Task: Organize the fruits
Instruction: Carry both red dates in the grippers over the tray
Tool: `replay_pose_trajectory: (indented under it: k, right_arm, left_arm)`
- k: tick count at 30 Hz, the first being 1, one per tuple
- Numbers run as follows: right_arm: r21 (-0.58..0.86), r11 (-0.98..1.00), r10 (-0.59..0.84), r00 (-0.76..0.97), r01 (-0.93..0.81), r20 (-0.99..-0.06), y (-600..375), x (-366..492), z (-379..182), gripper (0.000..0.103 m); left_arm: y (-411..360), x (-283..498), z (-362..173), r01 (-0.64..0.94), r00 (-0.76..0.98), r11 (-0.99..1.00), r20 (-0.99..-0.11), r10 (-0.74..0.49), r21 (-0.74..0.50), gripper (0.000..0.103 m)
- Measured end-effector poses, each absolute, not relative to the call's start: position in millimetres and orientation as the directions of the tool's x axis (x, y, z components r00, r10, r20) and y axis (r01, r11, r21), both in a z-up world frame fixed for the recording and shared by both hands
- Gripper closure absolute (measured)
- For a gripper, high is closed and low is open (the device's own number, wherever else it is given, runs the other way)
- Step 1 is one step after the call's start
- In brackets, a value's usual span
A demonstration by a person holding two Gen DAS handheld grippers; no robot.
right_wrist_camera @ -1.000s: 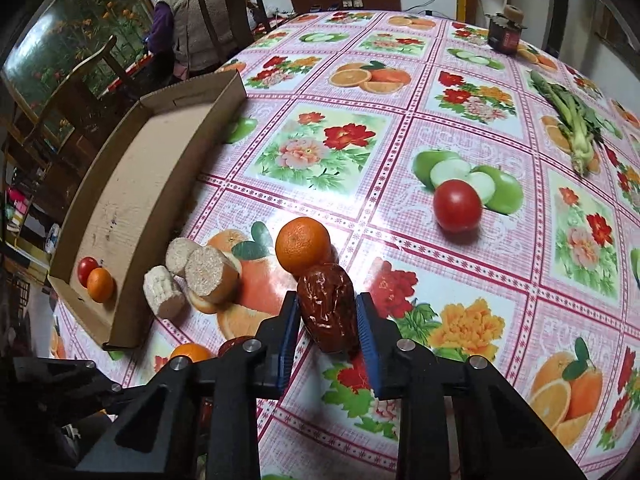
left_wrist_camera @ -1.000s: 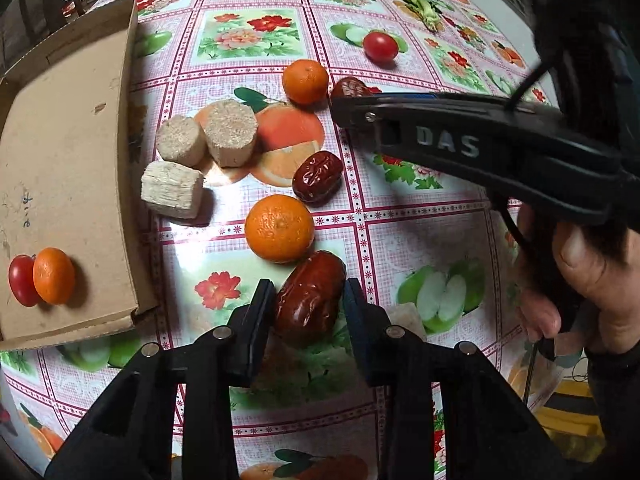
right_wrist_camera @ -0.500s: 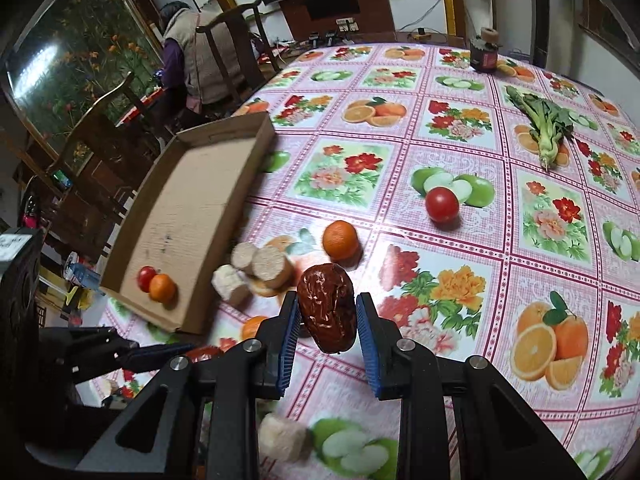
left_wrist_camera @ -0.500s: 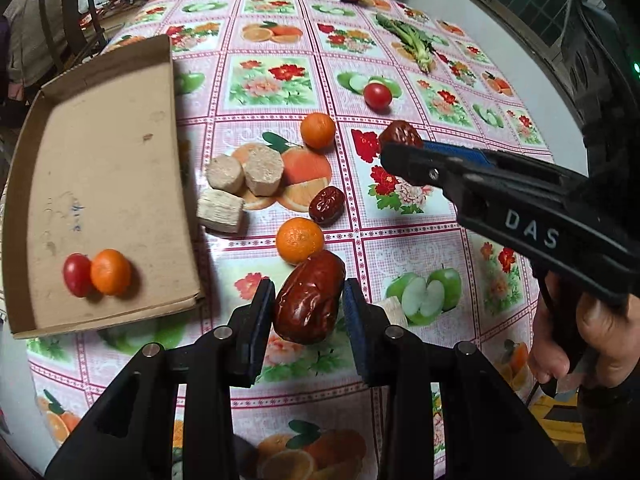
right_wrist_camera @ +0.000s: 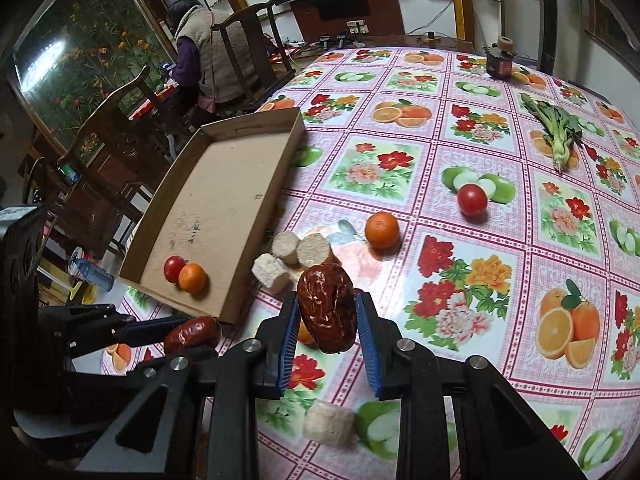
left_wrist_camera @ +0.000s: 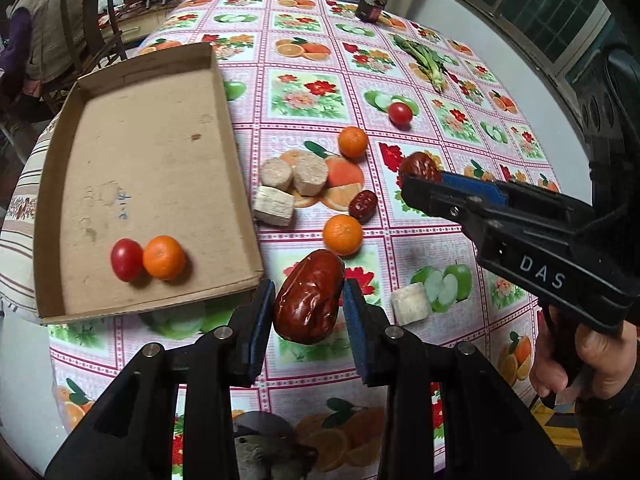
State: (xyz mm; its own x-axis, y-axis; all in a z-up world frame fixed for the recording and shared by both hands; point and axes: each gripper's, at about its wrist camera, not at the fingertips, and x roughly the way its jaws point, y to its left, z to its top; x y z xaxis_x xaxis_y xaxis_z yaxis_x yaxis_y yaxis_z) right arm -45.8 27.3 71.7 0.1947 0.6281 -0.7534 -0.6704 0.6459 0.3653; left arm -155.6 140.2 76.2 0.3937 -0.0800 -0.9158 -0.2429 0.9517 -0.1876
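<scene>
My left gripper (left_wrist_camera: pixel 308 300) is shut on a red date (left_wrist_camera: pixel 309 297) and holds it high above the table, near the front right corner of the cardboard tray (left_wrist_camera: pixel 140 300). My right gripper (right_wrist_camera: pixel 327 320) is shut on another red date (right_wrist_camera: pixel 327 307), also lifted. The tray holds a tomato (left_wrist_camera: pixel 126 259) and a mandarin (left_wrist_camera: pixel 164 257). On the cloth lie two mandarins (left_wrist_camera: pixel 343 235) (left_wrist_camera: pixel 353 142), a small date (left_wrist_camera: pixel 363 206) and a tomato (left_wrist_camera: pixel 400 113). The right gripper (left_wrist_camera: pixel 420 178) shows in the left wrist view; the left gripper (right_wrist_camera: pixel 188 334) shows in the right wrist view.
Three pale cut cylinders (left_wrist_camera: pixel 292 184) lie beside the tray, another piece (left_wrist_camera: pixel 411 304) to the right. A green vegetable (left_wrist_camera: pixel 424 62) and a dark jar (left_wrist_camera: pixel 370 7) stand further back. A person (right_wrist_camera: pixel 208 52) sits on a chair beyond the table.
Both grippers have risen well above the table with their dates held; the table looks smaller and more of the tray shows.
</scene>
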Motion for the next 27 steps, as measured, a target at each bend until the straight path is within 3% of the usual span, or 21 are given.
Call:
replay_pose_trajectory:
  k: [27]
  right_arm:
    - [0.370, 0.582, 0.652, 0.143, -0.724, -0.744, 83.0, -64.0, 83.7, 0.074]
  left_arm:
    - [197.8, -167.7, 80.8, -0.301, 0.414, 0.937, -0.910, -0.037, -0.175, 0.071]
